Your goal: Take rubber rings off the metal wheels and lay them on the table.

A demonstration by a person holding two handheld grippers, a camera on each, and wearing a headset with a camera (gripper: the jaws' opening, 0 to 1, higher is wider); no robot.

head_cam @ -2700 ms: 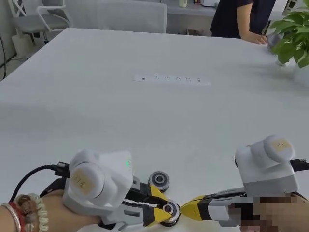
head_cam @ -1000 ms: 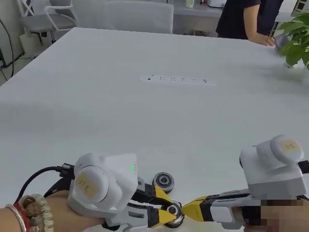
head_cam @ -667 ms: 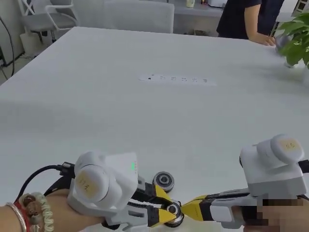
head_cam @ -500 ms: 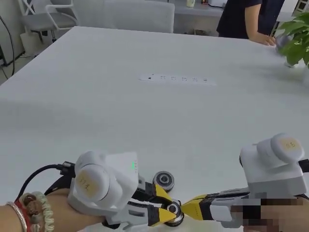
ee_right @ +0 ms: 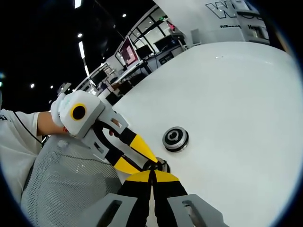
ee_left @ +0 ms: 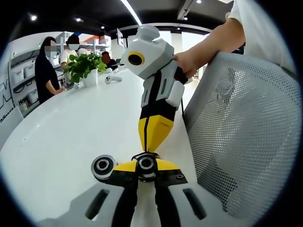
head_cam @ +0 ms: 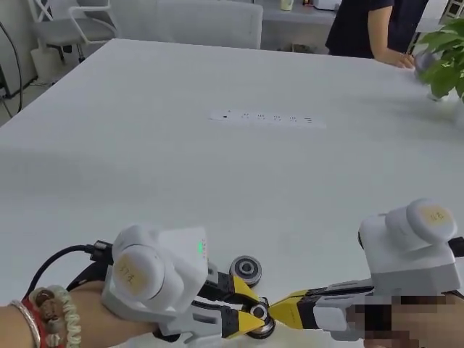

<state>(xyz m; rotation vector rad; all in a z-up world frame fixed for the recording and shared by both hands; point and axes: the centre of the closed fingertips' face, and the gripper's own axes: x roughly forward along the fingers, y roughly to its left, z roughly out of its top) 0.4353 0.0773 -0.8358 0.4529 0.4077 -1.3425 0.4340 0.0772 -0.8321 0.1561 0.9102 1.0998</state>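
Jaws of the left gripper (head_cam: 251,310) are pinching a small metal wheel (ee_left: 146,163) between their yellow tips at the near edge of the white table (head_cam: 217,188). I cannot tell whether the wheel is resting on the surface or hanging just above it. The right gripper (ee_right: 151,176) is pointing in from the right with its jaws pressed together, their tips touching the right side of that wheel's rim. Whether a fold of rubber is sitting between them is too small to tell. A second wheel (head_cam: 246,268) is lying flat on the table just beyond the held one, wearing its black rubber ring (ee_right: 185,137) and clear of both grippers.

The wheel is looking like a steel bearing: stiff, dense for its size and smooth, so it is likely going to slip or spin if the tips are squeezing only lightly. Clamping it across the hub is probably serving best, since that is leaving the rim bare.

The ring is looking soft, light and stretchy, probably clinging to the metal by its own tension. The place to take it is the outer edge, nipping a small bit and peeling it sideways over the rim. If it is let go too soon it is likely going to snap back. Tearing is seeming unlikely, and once free it should be lying limp on the table.
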